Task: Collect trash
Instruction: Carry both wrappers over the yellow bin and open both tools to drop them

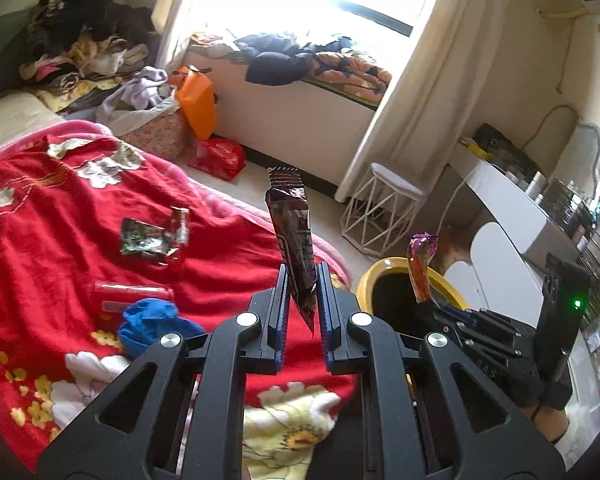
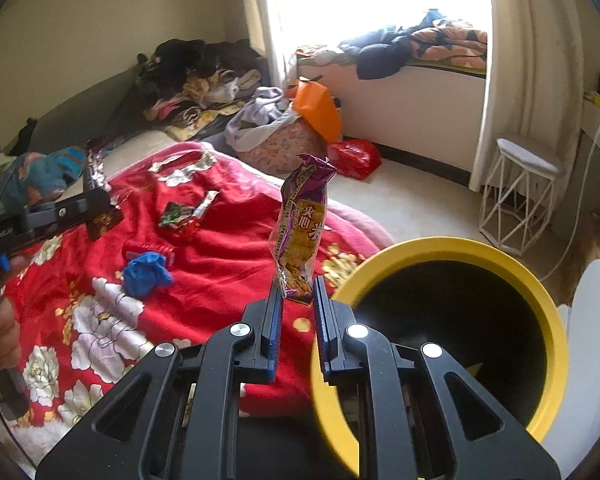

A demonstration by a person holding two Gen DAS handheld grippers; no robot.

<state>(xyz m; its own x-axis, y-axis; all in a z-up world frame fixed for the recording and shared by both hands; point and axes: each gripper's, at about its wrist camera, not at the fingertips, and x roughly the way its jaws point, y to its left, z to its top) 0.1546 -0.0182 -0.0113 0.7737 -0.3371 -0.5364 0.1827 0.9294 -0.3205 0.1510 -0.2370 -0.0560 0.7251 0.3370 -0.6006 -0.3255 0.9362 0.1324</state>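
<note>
My left gripper (image 1: 303, 276) is shut on a dark brown snack wrapper (image 1: 292, 236) that stands upright over the red flowered blanket (image 1: 52, 208). To its right, my right gripper (image 2: 296, 292) is shut on the bottom of a purple and orange snack wrapper (image 2: 302, 224), beside the rim of a yellow bin (image 2: 540, 292). That bin (image 1: 366, 280) has a dark inside. On the blanket lie a green wrapper (image 1: 144, 238), a clear tube (image 1: 132, 292) and a crumpled blue piece (image 1: 152, 320). In the right wrist view the left gripper (image 2: 94, 196) shows at the left edge.
A white wire stool (image 1: 384, 208) stands by the curtain. An orange bag (image 1: 196, 100) and a red bag (image 1: 220, 158) lie on the floor near the window seat. A white desk (image 1: 512, 208) with bottles runs along the right. Clothes are piled at the bed's head (image 1: 84, 44).
</note>
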